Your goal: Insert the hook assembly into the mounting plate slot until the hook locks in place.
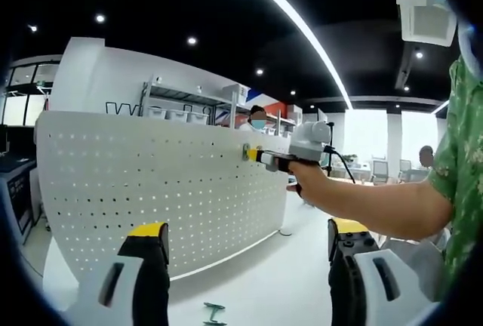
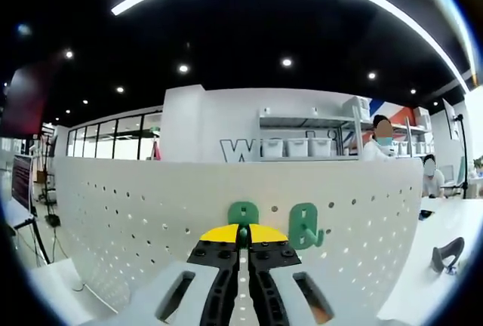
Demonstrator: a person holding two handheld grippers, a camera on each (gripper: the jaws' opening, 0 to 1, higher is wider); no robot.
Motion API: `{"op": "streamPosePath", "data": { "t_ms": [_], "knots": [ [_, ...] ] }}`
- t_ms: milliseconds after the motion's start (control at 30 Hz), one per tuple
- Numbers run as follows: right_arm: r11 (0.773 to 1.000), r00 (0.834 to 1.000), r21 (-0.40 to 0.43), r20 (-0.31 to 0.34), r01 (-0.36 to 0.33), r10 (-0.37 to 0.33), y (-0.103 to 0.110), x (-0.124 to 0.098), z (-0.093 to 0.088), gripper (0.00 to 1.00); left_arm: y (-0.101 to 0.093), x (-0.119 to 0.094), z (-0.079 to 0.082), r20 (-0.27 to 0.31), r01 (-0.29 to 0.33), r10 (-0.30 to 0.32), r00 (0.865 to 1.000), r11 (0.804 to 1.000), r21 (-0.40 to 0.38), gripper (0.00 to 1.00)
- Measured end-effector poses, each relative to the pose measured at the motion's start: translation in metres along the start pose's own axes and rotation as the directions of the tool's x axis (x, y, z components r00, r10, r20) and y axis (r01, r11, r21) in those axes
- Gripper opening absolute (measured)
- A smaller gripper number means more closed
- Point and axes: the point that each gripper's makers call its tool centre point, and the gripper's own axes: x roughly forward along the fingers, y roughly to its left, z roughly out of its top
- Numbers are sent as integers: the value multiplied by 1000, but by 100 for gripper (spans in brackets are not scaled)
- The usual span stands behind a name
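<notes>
Right tool (image 2: pixel 242 237) at pegboard (image 2: pixel 151 213) top edge

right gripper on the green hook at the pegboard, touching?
Touching. In the right gripper view the right gripper is shut on the green hook, whose top rises from its tips against the pegboard.

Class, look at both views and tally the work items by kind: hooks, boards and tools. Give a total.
Green hooks: 3, two on the board, one lying on the table
White pegboard: 1
Tools: 2, left, right
Total: 6
</notes>
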Motion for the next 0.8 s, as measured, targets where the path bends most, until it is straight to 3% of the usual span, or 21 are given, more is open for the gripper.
{"op": "streamPosePath", "data": {
  "t_ms": [333, 467, 800],
  "knots": [
    [1000, 1000, -20, -7, -13, 13, 1, 1, -2, 2, -1, 0, -1, -5, 2, -2, 1000, 1000, 6, 88],
    [1000, 1000, -27, -21, -12, 12, 1, 0, -6, 8, -2, 1, -2, -10, 4, -4, 1000, 1000, 8, 88],
    [999, 999, -26, -34, -22, 21, 1, -5, -11, 11, -3, 0, -2, -14, 3, -3, 1000, 1000, 11, 88]
  ]
}}
